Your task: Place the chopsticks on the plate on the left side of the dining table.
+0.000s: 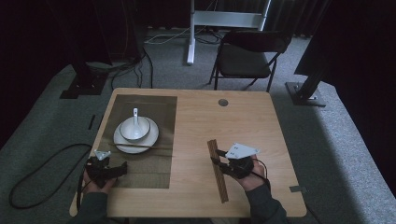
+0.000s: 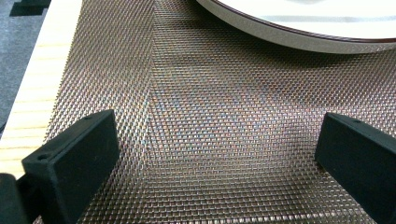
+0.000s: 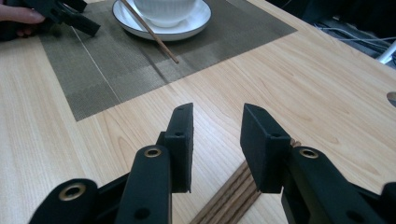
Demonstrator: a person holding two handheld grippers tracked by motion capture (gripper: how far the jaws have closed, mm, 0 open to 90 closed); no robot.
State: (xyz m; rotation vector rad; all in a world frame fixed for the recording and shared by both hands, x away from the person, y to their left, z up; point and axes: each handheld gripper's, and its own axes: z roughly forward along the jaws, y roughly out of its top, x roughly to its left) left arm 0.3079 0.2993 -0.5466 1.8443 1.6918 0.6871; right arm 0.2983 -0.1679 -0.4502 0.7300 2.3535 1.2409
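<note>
No writing legible; right gripper jaws straddle wooden strip.

- Grey carpet floor; dim light
- Dark folding chair beyond the wooden table
- White stand frame; black curtains around

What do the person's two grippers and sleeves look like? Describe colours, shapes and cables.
Both the left gripper and the right gripper are black, each with two flat block-shaped jaws. Brass-coloured rivets show on the right one's arms. Each carries a pale grey three-cornered plate on top and trails a black cable. The person wears dark grey-green sleeves.
</note>
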